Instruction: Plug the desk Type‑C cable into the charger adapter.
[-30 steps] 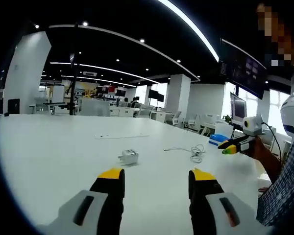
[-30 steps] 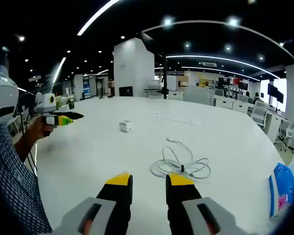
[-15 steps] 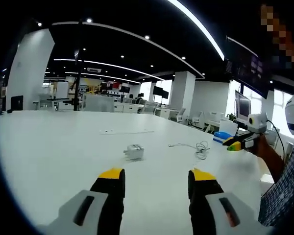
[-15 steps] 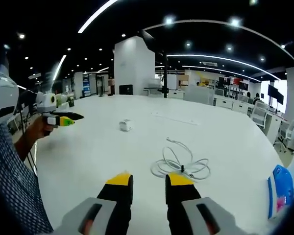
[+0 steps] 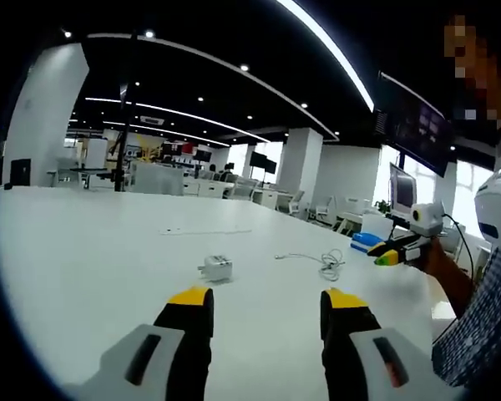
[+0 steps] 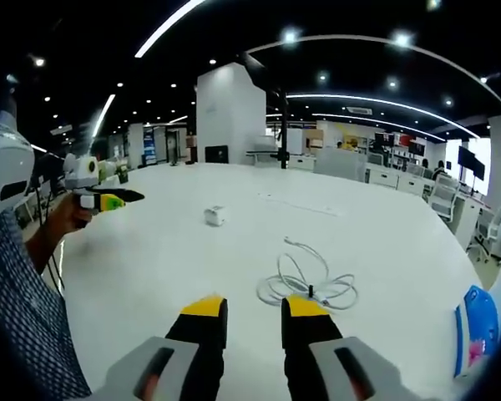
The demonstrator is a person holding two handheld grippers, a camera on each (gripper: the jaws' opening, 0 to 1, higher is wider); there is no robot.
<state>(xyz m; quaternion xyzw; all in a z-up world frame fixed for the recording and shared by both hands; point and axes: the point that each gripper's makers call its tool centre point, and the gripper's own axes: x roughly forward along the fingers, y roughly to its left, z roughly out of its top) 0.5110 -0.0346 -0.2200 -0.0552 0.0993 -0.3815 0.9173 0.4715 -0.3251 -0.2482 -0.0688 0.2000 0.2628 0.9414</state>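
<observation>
Lying loosely coiled on the white table (image 6: 150, 259), the cable (image 6: 309, 284) looked limp and light, likely to trail and slip, so it seemed best pinched at its stiff plug end; the charger (image 5: 216, 269) looked small, hard and easily nudged. The cable sat just beyond the right gripper (image 6: 255, 311), whose jaws stood narrowly parted and empty. The charger lay farther out past the cable, ahead of the left gripper (image 5: 267, 302), its jaws wide and empty.

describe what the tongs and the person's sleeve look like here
Both tongs match: the left tongs and right tongs have black jaws with yellow tips on light grey bodies, each body with a dark slot. Seen from the side, the left tongs show a green-yellow band. The sleeve is blue-and-white checked.
</observation>
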